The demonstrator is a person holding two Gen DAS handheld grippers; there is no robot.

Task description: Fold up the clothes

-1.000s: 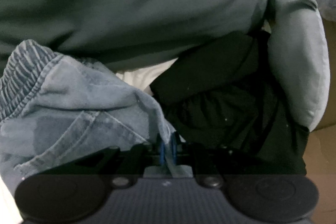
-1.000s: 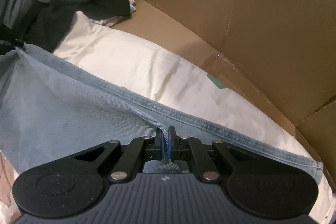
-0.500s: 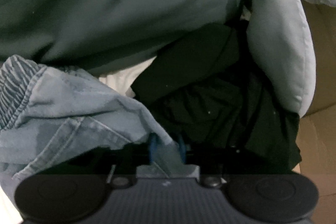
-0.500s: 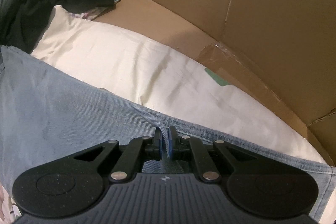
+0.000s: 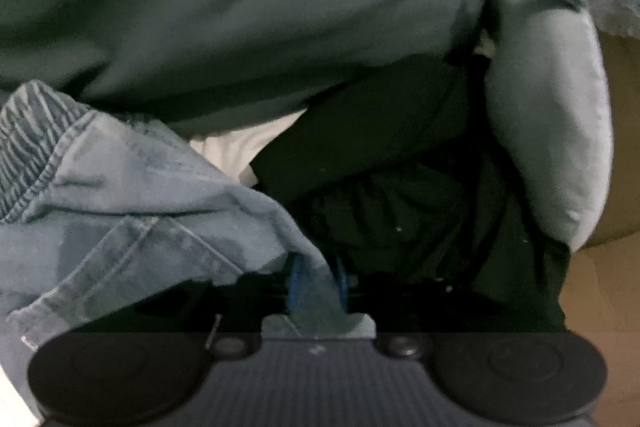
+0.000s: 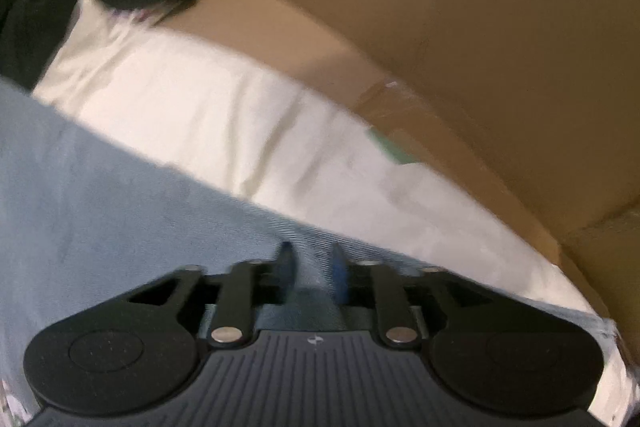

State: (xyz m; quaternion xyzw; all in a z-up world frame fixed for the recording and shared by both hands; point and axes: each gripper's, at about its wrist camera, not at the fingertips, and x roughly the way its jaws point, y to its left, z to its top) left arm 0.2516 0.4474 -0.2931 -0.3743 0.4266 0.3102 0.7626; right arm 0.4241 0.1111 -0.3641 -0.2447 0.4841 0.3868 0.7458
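Light blue jeans (image 5: 120, 211) with an elastic waistband lie crumpled at the left of the left wrist view. My left gripper (image 5: 316, 279) stands open, its blue fingers parted with a fold of denim lying loosely between them. In the right wrist view the jeans (image 6: 100, 211) spread flat over a cream sheet (image 6: 224, 115). My right gripper (image 6: 310, 267) is open, its fingers spread above the denim hem.
A dark green garment (image 5: 240, 7) fills the top of the left view, with a black garment (image 5: 400, 195) and a grey neck pillow (image 5: 552, 107) to the right. Brown cardboard walls (image 6: 460, 27) stand behind the sheet on the right.
Both grippers were shut on the jeans a second ago. The left opened first, the right just now, and the denim has dropped onto the sheet.
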